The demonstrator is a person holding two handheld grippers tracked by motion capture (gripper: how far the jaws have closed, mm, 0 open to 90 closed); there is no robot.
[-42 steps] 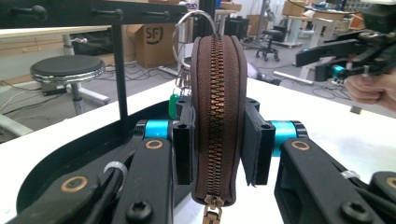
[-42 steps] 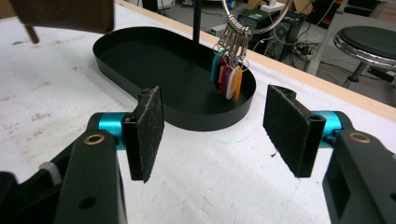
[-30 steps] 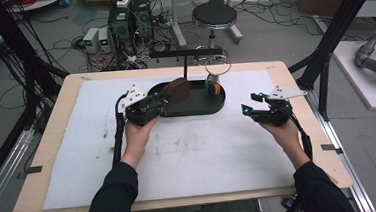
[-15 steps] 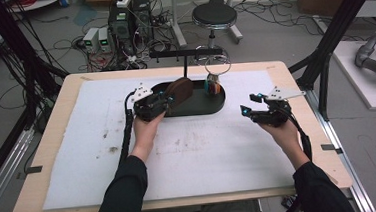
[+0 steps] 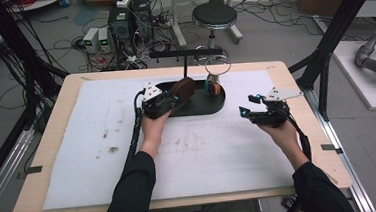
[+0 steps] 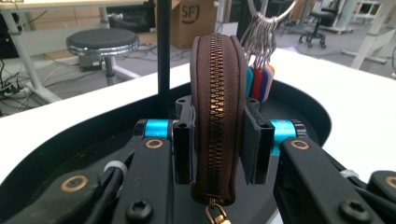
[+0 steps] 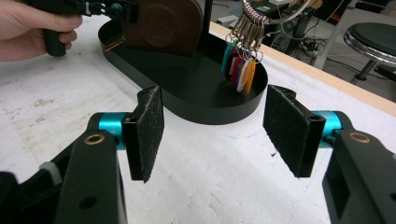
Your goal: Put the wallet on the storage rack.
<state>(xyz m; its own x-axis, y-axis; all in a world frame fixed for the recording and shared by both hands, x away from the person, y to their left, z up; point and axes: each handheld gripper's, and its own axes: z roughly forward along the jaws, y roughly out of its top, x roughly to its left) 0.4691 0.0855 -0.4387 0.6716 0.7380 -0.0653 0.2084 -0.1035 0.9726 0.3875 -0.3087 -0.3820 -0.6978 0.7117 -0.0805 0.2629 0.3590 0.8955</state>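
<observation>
left gripper view puts the brown zip pouch (image 6: 218, 116) upright between your left gripper (image 6: 217, 142) pads, clamped on its flat sides, zipper edge facing the camera and its long axis running away from you over the black tray (image 6: 70, 140). the key ring with coloured tags (image 6: 259, 77) hangs just behind it, so that's the near obstacle. high view shows what this one can't: your right gripper (image 5: 246, 111) sits well apart over the white mat (image 5: 78, 143), and in right gripper view its jaws stand wide and empty, facing the tray.
</observation>
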